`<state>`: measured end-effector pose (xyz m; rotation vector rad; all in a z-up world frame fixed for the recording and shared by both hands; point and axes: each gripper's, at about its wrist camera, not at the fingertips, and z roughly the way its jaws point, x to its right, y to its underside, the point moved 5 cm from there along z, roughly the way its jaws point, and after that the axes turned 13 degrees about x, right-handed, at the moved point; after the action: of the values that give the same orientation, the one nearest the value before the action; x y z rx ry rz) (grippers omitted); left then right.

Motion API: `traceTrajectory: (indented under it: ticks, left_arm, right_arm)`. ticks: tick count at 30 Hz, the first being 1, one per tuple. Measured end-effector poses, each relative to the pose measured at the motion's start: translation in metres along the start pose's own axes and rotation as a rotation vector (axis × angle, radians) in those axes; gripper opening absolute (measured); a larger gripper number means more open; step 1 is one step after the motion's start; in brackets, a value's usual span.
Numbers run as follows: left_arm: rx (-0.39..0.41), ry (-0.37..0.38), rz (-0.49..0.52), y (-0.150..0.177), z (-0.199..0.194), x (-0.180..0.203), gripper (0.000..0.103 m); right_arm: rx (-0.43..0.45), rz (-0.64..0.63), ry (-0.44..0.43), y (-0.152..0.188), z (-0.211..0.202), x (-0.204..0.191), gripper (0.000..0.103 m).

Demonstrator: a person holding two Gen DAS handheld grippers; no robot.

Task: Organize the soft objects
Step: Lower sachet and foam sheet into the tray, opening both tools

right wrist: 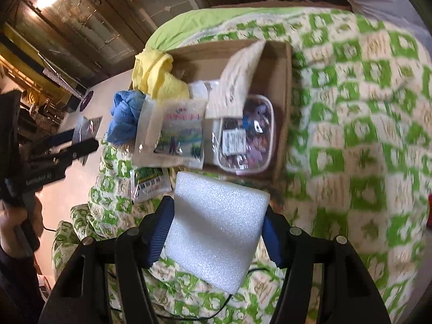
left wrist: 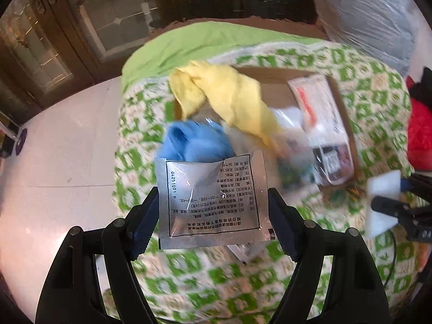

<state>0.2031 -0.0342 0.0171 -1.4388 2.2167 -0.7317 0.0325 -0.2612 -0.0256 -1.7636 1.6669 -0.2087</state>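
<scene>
My left gripper [left wrist: 213, 210] is shut on a silver foil sachet [left wrist: 210, 199] printed with black text, held above the green-checked bedspread [left wrist: 372, 86]. My right gripper [right wrist: 216, 229] is shut on a white foam block [right wrist: 216, 229]; that block [left wrist: 382, 202] and gripper also show at the right edge of the left wrist view. Beyond both lies an open cardboard box [right wrist: 283, 102] with a yellow cloth [right wrist: 156, 78], a blue cloth [right wrist: 125, 116], clear packets [right wrist: 175, 135] and a clear tub of small items [right wrist: 245, 135] in and around it.
A green-labelled packet [right wrist: 149, 185] lies loose on the bedspread in front of the box. A red and black bundle [left wrist: 418, 129] sits at the bed's right. White floor [left wrist: 54, 148] and dark glass-fronted cabinets [left wrist: 40, 40] lie left of the bed. A black cable [right wrist: 216, 310] runs across the bedspread.
</scene>
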Motion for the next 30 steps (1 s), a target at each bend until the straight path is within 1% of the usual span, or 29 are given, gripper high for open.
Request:
traceTrajectory:
  ticks: [3, 5, 9, 12, 17, 20, 25, 30]
  left_arm:
    - [0.002, -0.014, 0.001, -0.017, 0.01, -0.008, 0.077]
    - [0.005, -0.011, -0.001, -0.028, 0.018, -0.011, 0.077]
    - [-0.001, -0.015, 0.014, -0.041, 0.038, -0.011, 0.077]
    - [0.002, -0.025, 0.002, -0.049, 0.054, -0.017, 0.077]
    - [0.006, -0.024, -0.023, -0.058, 0.075, -0.024, 0.077]
    - [-0.001, -0.027, -0.012, -0.061, 0.087, -0.022, 0.077]
    - [0.0, -0.046, 0.044, -0.065, 0.102, -0.017, 0.077]
    - [0.016, -0.053, 0.049, -0.064, 0.107, -0.018, 0.079]
  right_arm:
    - [0.008, -0.017, -0.007, -0.016, 0.007, -0.006, 0.061]
    - [0.016, -0.031, -0.003, -0.027, 0.012, -0.01, 0.061]
    - [0.034, -0.054, -0.005, -0.052, 0.028, -0.019, 0.061]
    - [0.055, -0.067, 0.0, -0.075, 0.042, -0.024, 0.061]
    - [0.076, -0.087, 0.037, -0.114, 0.071, -0.028, 0.061]
    - [0.076, -0.106, 0.068, -0.132, 0.094, -0.029, 0.062]
    - [0.061, -0.102, 0.083, -0.141, 0.124, -0.027, 0.062]
    - [0.062, -0.087, 0.07, -0.142, 0.143, -0.022, 0.064]
